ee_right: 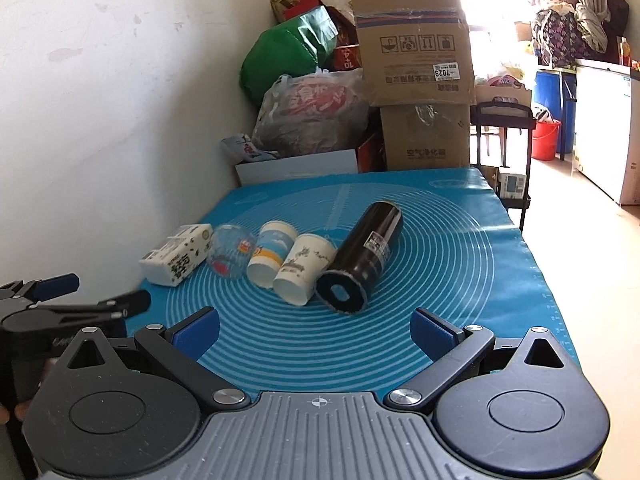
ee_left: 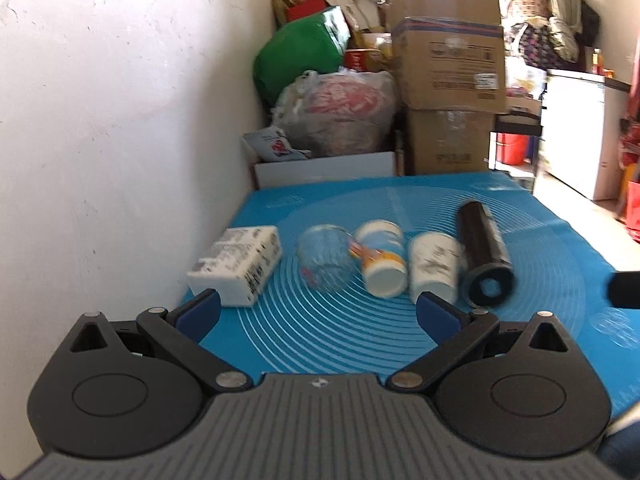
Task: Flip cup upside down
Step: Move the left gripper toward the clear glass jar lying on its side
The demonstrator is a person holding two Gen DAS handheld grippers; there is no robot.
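Cups lie in a row on the blue mat (ee_right: 460,240), all on their sides, with their near ends toward the cameras; from the wall outward sit a white carton (ee_right: 178,258), a clear glass cup (ee_right: 231,251), a paper cup with a blue and orange print (ee_right: 272,254), a white paper cup with a grey drawing (ee_right: 304,268) and a black flask (ee_right: 362,254). The two paper cups touch each other; the white one lies against the flask's near end; the glass cup lies just beside the carton.

In the left wrist view the same row appears blurred: carton (ee_left: 236,266), glass cup (ee_left: 326,258), printed cup (ee_left: 382,258), white cup (ee_left: 434,266), flask (ee_left: 484,256).

Left gripper (ee_left: 318,310) hovers over the near part of the mat, jaws spread wide with nothing between them, roughly in line with the glass cup and printed cup; right gripper (ee_right: 316,330) is likewise spread wide and empty, near the white cup and flask but apart from them. The left gripper also shows at the left edge of the right wrist view (ee_right: 76,296).

Cardboard boxes (ee_right: 416,64), a green bag (ee_right: 288,50) and a clear plastic bag (ee_right: 312,112) stand piled beyond the mat's far edge.
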